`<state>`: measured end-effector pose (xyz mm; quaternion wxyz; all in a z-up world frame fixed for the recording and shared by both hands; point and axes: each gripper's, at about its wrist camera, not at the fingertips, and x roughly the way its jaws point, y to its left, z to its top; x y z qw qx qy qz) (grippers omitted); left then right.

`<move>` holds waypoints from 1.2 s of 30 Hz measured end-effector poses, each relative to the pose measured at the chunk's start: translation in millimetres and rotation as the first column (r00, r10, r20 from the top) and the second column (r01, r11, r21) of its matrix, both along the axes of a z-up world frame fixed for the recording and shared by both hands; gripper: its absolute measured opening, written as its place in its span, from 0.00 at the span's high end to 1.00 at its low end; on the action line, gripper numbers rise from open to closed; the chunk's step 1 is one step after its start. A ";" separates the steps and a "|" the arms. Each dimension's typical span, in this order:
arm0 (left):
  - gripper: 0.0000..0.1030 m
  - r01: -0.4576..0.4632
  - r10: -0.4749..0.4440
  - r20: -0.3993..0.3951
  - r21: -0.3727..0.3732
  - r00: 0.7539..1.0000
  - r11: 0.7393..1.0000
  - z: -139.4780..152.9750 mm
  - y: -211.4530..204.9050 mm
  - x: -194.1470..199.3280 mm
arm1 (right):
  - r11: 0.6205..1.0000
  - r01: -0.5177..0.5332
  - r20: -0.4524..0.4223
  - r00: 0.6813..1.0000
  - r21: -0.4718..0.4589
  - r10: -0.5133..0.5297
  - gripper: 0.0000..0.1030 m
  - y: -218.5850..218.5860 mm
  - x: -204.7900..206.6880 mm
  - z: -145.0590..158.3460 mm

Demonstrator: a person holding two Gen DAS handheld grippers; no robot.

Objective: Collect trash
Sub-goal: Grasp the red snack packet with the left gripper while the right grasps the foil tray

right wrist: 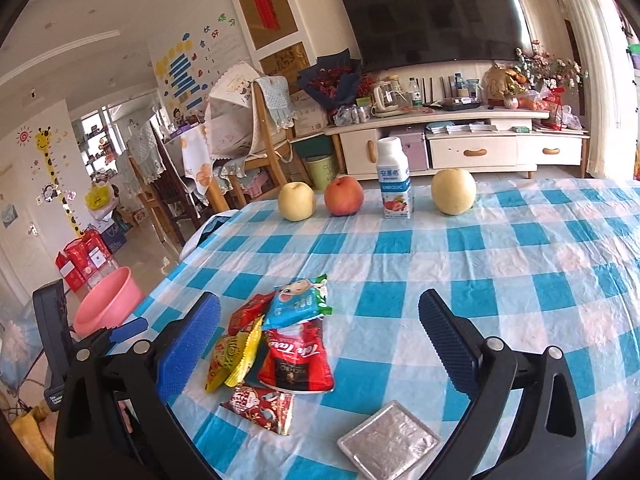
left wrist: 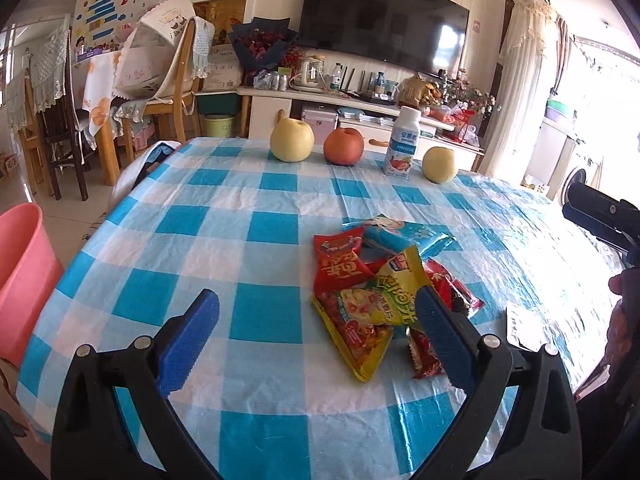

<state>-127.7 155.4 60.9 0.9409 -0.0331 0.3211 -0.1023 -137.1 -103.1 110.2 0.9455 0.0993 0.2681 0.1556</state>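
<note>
Looks like nothing's collected yet: the wrapper pile (left wrist: pixel 384 292) sits on the checked table (left wrist: pixel 240 240) in front of the fruit row, pink bin (left wrist: pixel 24 280) off its edge, while the left gripper (left wrist: pixel 318 334) and right gripper (right wrist: pixel 320 340) both gape wide, empty.

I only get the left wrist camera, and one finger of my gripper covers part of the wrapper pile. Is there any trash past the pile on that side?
Observer: Yes. The right wrist view shows a flat silver foil pack lying apart from the wrapper pile, nearer the table's close edge.
Operator: I see only a bit of the other gripper. Is it free to take that pack?
Observer: The right gripper has its jaws wide open and holds nothing. The foil pack lies just below its right finger in that view.
</note>
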 end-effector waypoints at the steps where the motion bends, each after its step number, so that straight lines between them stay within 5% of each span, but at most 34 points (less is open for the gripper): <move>1: 0.04 0.007 -0.007 -0.001 0.005 1.000 1.000 0.0 -4.1 0.7 | 1.000 0.010 -0.001 1.000 -0.013 -0.010 0.05 -3.2 0.0 -0.5; 9: 0.04 0.036 -0.034 -0.057 0.031 0.998 0.999 -4.4 -27.4 11.3 | 0.998 0.050 -0.090 0.994 -0.040 -0.053 0.05 -30.6 12.5 -9.0; 16: 0.04 0.102 -0.098 -0.084 0.043 0.992 0.994 -12.7 -53.5 11.3 | 0.989 -0.080 -0.201 0.978 -0.127 0.053 0.05 -29.1 15.4 -25.8; 30: 0.04 0.035 -0.045 -0.123 -0.086 0.991 0.996 -6.7 -27.9 51.8 | 0.819 -0.402 -0.346 0.899 -0.409 0.269 0.05 10.2 -12.4 -83.5; 36: 0.12 -0.004 -0.010 -0.158 -0.092 0.987 0.996 -14.9 -26.9 79.2 | 0.816 -0.416 -0.372 0.888 -0.403 0.269 0.05 2.3 -8.8 -94.3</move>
